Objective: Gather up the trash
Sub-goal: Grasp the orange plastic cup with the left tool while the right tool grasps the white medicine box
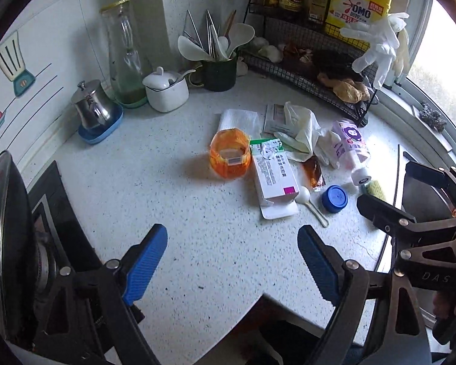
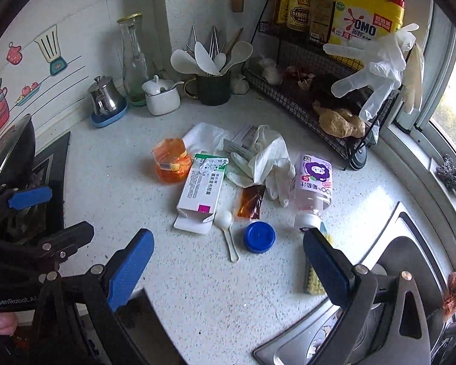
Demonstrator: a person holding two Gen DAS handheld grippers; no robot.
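Note:
A heap of litter lies mid-counter: an orange plastic cup (image 1: 229,153), an opened white medicine box (image 1: 273,173), crumpled disposable gloves (image 1: 304,133), a brown sauce packet (image 1: 313,174), a toppled juice bottle with a purple label (image 1: 351,147), a blue cap (image 1: 335,198), a white plastic spoon (image 1: 310,202) and a tissue (image 1: 238,119). My left gripper (image 1: 232,261) hovers open and empty over the counter in front of the heap. My right gripper (image 2: 228,269) is open and empty too, near the blue cap (image 2: 259,237) and the spoon (image 2: 228,231). The right gripper (image 1: 407,200) also shows in the left wrist view.
A steel pot (image 1: 92,106), glass carafe (image 1: 124,57), white sugar bowl (image 1: 165,88) and utensil mug (image 1: 217,70) line the back wall. A black wire rack (image 2: 319,91) holds bottles and a hanging glove. Stove (image 1: 54,213) at left, sink (image 2: 395,273) at right.

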